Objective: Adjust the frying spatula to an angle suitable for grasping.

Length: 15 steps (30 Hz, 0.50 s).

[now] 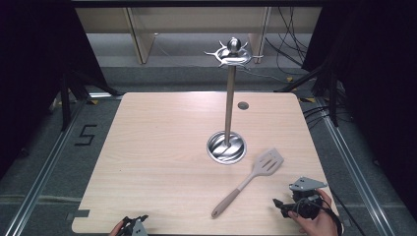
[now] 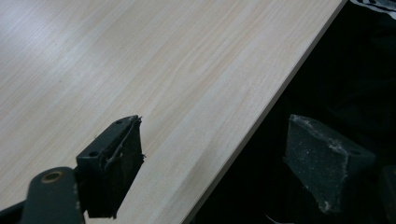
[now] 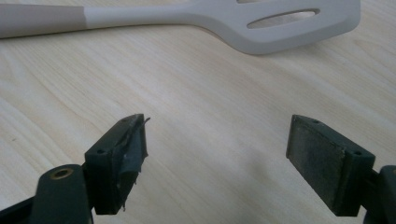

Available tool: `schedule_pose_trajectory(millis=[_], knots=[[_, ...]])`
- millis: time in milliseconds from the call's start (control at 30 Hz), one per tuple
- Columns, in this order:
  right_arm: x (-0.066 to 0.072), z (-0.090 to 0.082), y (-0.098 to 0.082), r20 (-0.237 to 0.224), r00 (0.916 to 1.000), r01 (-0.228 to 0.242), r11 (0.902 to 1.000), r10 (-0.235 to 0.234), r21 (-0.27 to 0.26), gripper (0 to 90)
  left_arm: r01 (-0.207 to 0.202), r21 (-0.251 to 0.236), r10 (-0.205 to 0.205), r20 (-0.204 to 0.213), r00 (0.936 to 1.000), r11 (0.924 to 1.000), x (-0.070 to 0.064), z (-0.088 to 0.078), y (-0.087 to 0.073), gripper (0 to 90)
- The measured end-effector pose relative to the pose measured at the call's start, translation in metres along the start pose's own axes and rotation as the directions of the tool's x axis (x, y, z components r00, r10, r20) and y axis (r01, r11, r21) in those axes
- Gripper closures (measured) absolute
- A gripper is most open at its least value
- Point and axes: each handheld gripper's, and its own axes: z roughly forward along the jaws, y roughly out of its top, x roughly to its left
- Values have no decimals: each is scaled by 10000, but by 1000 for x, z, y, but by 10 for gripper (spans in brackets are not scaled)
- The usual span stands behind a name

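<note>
My right gripper (image 1: 285, 206) is wide open and holds nothing. The spatula (image 1: 248, 181) lies just to its left, slanting from lower left to upper right.

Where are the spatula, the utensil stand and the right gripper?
spatula (image 1: 268, 162), high view, on the slotted blade.
utensil stand (image 1: 229, 105), high view, on the upright pole.
right gripper (image 3: 217, 149), right gripper view, midway between its open fingertips, nothing held.
</note>
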Motion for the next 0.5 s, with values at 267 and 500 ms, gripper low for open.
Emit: schedule_pose_trajectory(millis=[267, 500], knots=[[2, 0, 2, -102, 9987, 508, 9987, -508, 16, 219, 12, -14, -12, -7, 10000, 10000, 0, 0, 0, 185], [3, 0, 6, -149, 9963, 847, 9962, -850, -195, 220, -6, -1, 6, 21, 10000, 10000, 0, 0, 0, 185]])
